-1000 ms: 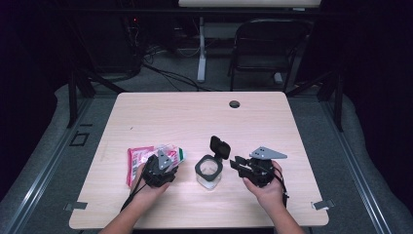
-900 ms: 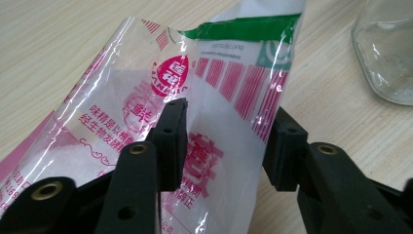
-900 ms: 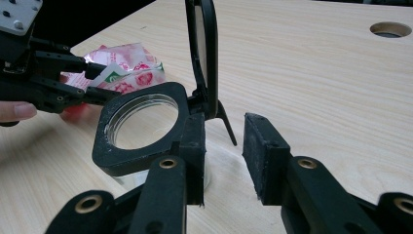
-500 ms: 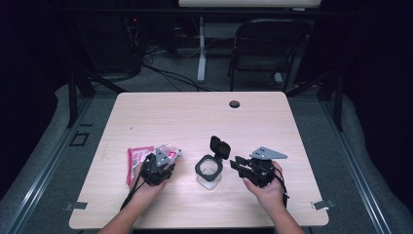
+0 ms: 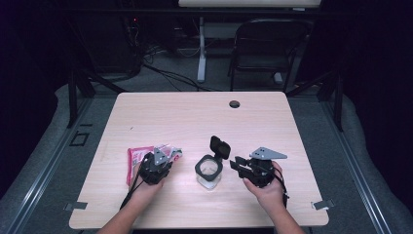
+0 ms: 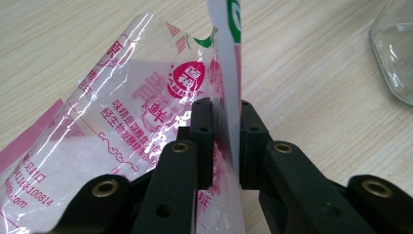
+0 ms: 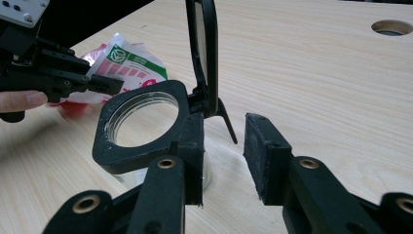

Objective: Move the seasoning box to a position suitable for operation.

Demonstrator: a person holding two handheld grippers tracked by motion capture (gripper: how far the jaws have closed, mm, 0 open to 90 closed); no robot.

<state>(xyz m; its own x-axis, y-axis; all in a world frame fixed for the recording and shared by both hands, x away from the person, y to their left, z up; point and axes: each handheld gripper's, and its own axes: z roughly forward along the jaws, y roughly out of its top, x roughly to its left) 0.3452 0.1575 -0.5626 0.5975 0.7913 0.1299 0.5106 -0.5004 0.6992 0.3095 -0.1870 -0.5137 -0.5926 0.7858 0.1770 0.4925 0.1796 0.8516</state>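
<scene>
A pink, clear plastic bag of white grains lies at the table's front left. My left gripper is at its right end. In the left gripper view its jaws have just been closing, and the pads now pinch the bag's upright white-and-green top flap. A glass jar with a black collar stands at front centre, its hinged lid flipped up. My right gripper stands open just right of the jar. In the right gripper view, the left pad is by the jar's collar.
A round cable hole sits near the table's far edge. A dark chair and desk legs stand beyond the table. The light wooden tabletop stretches bare behind the jar and bag.
The left gripper's jaws have drawn together on the bag's top end. The right gripper and the jar have not moved.
</scene>
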